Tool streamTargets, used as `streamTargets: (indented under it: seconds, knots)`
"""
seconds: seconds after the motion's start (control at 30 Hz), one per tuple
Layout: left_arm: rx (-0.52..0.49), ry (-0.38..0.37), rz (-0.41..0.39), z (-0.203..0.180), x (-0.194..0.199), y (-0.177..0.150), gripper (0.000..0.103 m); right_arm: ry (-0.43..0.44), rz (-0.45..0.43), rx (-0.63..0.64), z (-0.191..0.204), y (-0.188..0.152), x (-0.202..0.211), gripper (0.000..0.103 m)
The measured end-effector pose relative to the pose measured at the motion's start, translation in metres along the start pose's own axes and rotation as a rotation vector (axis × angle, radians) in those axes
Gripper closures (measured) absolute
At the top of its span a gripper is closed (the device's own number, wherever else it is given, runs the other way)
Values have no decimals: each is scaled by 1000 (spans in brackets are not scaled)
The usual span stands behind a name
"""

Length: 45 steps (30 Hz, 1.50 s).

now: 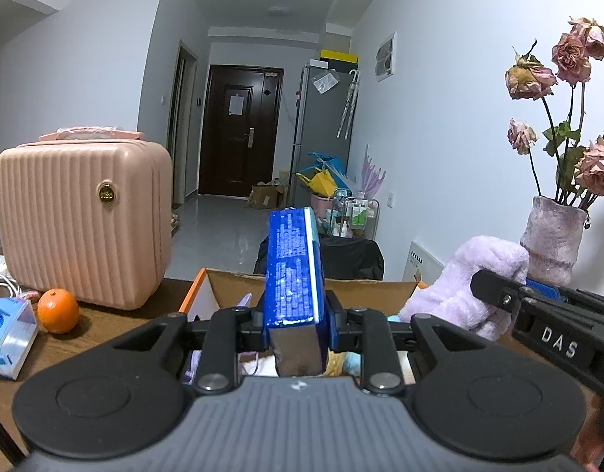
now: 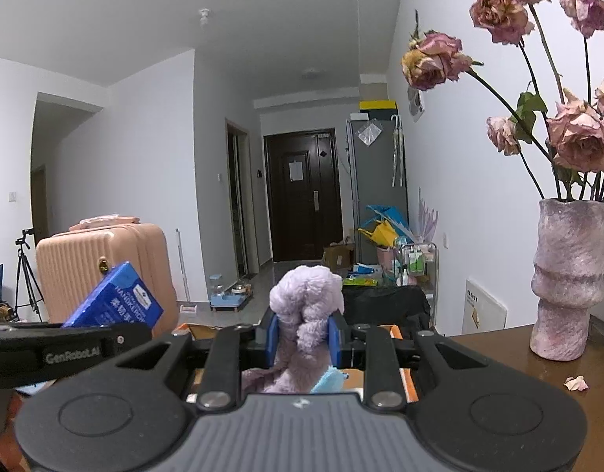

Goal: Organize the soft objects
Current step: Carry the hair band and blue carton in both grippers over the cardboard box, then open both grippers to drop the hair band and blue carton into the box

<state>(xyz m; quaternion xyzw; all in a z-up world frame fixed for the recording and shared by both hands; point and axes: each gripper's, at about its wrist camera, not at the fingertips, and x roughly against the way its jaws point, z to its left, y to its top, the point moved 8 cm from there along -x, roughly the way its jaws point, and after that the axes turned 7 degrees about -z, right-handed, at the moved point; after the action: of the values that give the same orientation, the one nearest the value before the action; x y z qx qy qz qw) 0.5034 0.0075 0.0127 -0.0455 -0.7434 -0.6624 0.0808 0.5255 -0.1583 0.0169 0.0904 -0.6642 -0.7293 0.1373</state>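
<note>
Both grippers pinch soft things above the cardboard box (image 1: 239, 287).
Left gripper (image 1: 293, 320) clamps a blue tissue pack (image 1: 294, 263); at its 3 o'clock, right gripper (image 2: 303, 332) squeezes a lilac plush cloth (image 2: 307, 299).

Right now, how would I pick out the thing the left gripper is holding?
Find the big ribbed pink suitcase on the wooden table, then look right to the open cardboard box. Above it, the left gripper clamps a blue tissue pack, glossy with white print, unlike the fluffy lilac plush beside it.
</note>
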Motion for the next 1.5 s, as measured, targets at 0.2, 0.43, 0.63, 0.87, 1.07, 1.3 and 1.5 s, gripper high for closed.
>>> streamTargets:
  seconds: [0.2,0.43,0.63,0.87,1.07,1.3,1.5]
  knots:
    - [-3,-8,-2,0,-14,4,78,-5,30,-24,-12,3,-17,79]
    - [-8,7,23,6,-32,-2,78,-13,88,-22,-12,-7,-43,79]
    - [-9,24,42,6,-49,-7,78,3,117,-44,-9,-11,-60,79]
    - [-11,43,70,4,-74,-14,78,9,145,-67,-10,-18,-81,79]
    - [-25,66,88,7,-86,-20,78,15,164,-71,-9,-29,-95,79]
    - [-38,84,109,12,-92,-27,77,17,183,-62,-6,-41,-100,78]
    - [-46,91,103,14,-91,-29,72,8,189,-47,-4,-42,-103,74]
